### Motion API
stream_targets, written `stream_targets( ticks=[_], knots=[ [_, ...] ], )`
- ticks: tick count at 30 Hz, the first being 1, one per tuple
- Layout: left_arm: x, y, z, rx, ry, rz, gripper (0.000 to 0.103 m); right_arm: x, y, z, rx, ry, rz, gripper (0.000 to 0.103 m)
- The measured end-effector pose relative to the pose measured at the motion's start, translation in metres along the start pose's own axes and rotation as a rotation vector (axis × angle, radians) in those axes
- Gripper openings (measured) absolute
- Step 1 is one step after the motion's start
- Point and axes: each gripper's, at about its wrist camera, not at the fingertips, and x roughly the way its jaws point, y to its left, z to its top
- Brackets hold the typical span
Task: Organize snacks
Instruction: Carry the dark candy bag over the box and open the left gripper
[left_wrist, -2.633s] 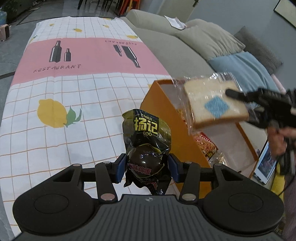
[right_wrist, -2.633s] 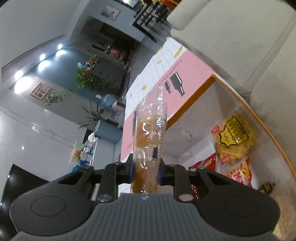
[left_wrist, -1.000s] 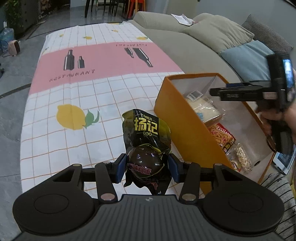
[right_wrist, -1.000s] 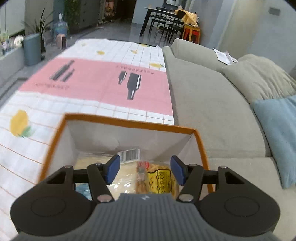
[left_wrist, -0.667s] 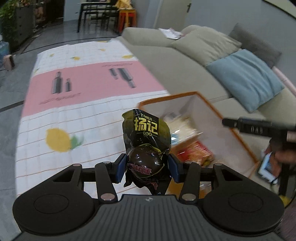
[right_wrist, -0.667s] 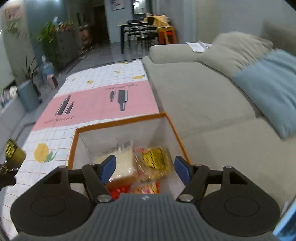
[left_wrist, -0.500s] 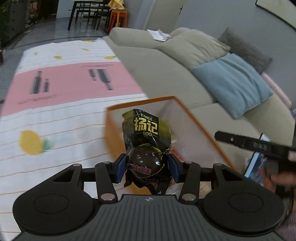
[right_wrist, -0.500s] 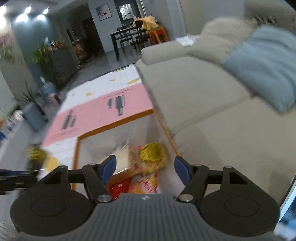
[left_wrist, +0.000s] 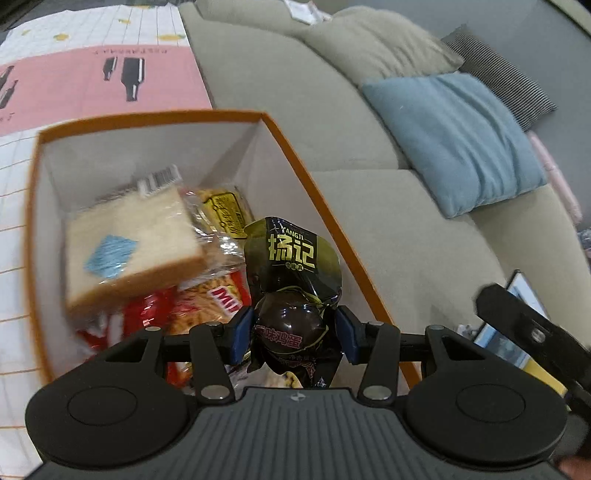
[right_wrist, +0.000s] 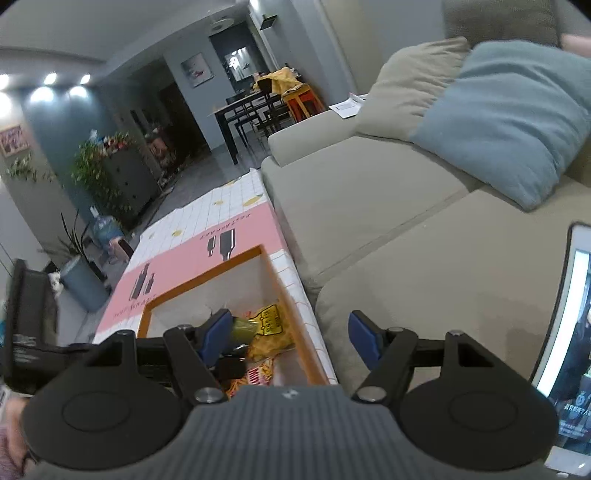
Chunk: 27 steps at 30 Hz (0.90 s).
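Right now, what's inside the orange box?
The orange box holds a wrapped bread slice, a yellow snack bag and a red noodle-snack packet. Whatever lies beneath them is covered. The left gripper holds a black egg packet above it.

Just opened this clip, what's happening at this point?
The left claw is shut on a dark foil-wrapped egg snack packet, held over the orange-rimmed white box. Inside lie a wrapped bread slice and other packets. The right claw is open and empty, off to the box's right.
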Motion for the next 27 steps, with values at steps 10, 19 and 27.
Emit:
stream_targets(
  ticks=[10, 19, 27],
  knots=[
    [0.037, -0.026, 0.005, 0.055, 0.056, 0.140, 0.070, 0.013, -0.029, -0.002, 0.052, 0.046, -0.039, 0.069],
    [-0.025, -0.018, 0.008, 0.118, 0.004, 0.186, 0.072, 0.020, -0.018, -0.006, 0.023, 0.058, 0.039, 0.068],
    [-0.076, 0.005, -0.018, 0.136, -0.067, 0.499, 0.073, 0.057, 0.014, -0.020, -0.057, 0.170, 0.046, 0.051]
  ],
)
